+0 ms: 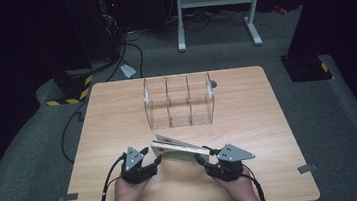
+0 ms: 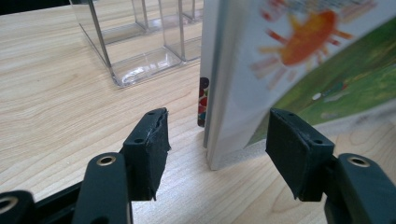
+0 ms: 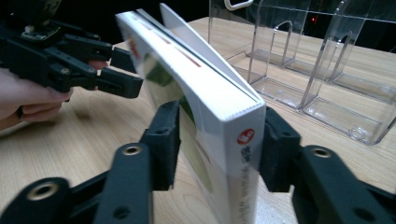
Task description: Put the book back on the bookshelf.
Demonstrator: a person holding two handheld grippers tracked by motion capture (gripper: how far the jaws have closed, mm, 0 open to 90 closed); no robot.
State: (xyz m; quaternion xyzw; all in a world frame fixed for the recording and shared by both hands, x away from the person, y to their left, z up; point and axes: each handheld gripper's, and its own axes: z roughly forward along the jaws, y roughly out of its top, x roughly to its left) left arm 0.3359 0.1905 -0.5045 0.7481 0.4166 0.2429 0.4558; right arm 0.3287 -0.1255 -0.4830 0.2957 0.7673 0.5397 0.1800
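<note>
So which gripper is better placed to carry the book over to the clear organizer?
The right gripper, probably. Its jaws are shut on the book at the spine end, holding it on edge. The left gripper is open, its jaws straddling the book's other end without clamping. The clear organizer stands just beyond the book.

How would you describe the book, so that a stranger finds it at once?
On the wooden table, in front of the clear three-part organizer, the book stands on edge between two hand-held tongs. It is white, its cover showing an orange sun and green grass.
</note>
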